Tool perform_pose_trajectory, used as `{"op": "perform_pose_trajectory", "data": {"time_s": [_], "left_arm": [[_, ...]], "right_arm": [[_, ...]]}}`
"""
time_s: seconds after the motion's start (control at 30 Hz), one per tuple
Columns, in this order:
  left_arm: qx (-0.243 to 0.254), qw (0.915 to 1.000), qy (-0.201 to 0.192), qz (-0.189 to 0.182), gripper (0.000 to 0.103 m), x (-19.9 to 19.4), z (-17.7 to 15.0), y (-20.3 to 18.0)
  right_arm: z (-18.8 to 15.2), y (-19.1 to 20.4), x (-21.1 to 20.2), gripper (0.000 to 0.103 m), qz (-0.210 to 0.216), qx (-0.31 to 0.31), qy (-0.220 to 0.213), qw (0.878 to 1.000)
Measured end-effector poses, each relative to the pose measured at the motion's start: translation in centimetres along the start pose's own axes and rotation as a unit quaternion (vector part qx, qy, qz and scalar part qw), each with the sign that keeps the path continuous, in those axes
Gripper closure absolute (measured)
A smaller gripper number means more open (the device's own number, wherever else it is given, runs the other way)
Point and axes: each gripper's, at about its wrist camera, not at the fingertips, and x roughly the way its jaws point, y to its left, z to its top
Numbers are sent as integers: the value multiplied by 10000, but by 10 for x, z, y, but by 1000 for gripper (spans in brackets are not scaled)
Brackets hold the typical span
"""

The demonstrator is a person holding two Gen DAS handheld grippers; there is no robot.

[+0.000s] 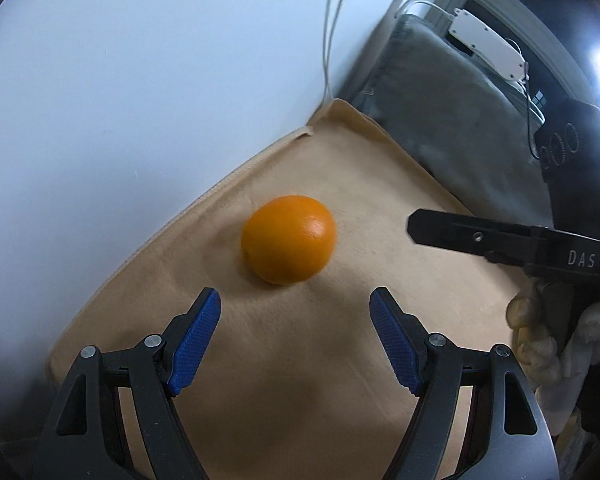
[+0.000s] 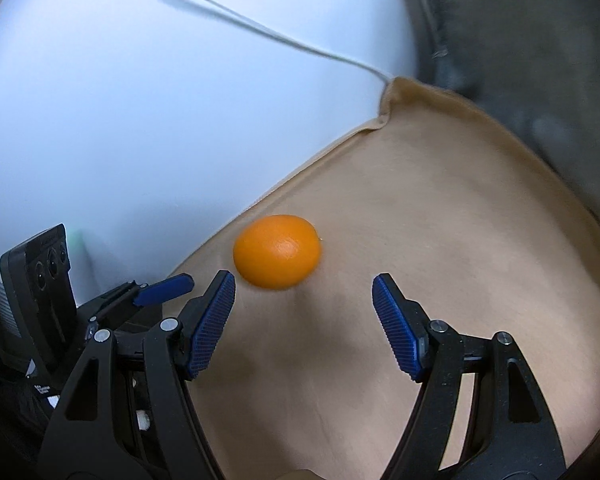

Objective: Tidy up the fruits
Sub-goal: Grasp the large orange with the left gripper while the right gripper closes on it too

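A white wall (image 1: 120,100) fills the upper left of both views, and two thin white cables (image 1: 332,32) hang down along it toward the corner. Below the wall lies a tan cloth (image 1: 300,360) that covers the work surface, with a folded hem at its far corner. To the right of the cloth there is a grey cushion (image 1: 440,112), and a white device (image 1: 486,46) rests on top of it. The left gripper (image 1: 295,340) points down at the cloth with its blue pads spread wide and nothing between them. The right gripper (image 2: 304,324) is also spread wide and empty; in the left wrist view it enters from the right edge, held by a hand in a light glove (image 1: 540,340). The orange (image 1: 288,239) lies on the cloth, near the edge that meets the wall. It is just beyond the tips of both grippers and touches neither of them. In the right wrist view the orange (image 2: 277,252) sits ahead of the left finger of that gripper.
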Motion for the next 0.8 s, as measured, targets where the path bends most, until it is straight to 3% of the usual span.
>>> {"op": "perform_pose_trajectory", "data": {"time_s": [0.47,0.8], "left_arm": [[-135,9998,141,-94,26,37,5,12],[-137,9997,181,-47,26,49,11,16]], "right_arm": [[17,-12,56,29,474,201,297,9982],[16,-16,68,29,783,293,325,9960]]}}
